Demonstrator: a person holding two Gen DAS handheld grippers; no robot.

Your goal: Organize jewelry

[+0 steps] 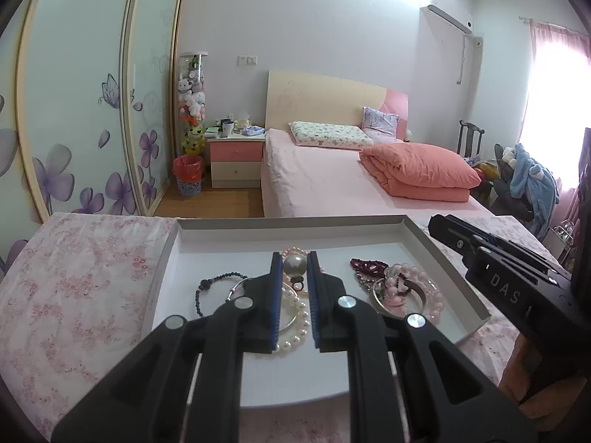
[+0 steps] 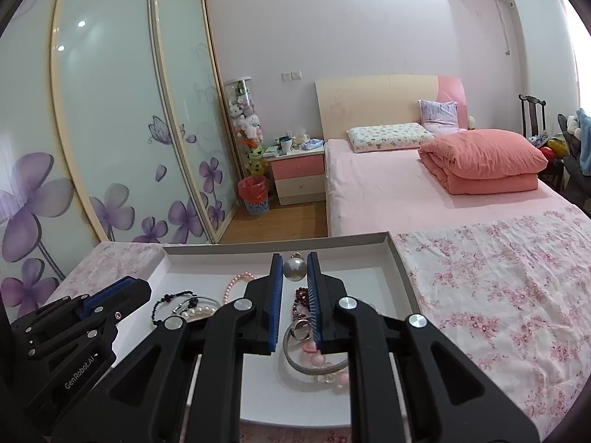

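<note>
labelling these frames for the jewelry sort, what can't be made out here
- Left wrist view: the left gripper covers much of the white pearl bracelet in the tray.
- Right wrist view: the right gripper hides part of the silver bangle and the dark red beads.
- Both views: whether the big pearl ball touches either gripper's pads; it may just lie behind them.
- Nightstand items: too small.

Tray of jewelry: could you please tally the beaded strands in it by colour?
Black strand: 1
White pearl strand: 1
Dark red strand: 1
Pink: 2, small-pearl strand and big-bead bracelet
Total: 5
</note>
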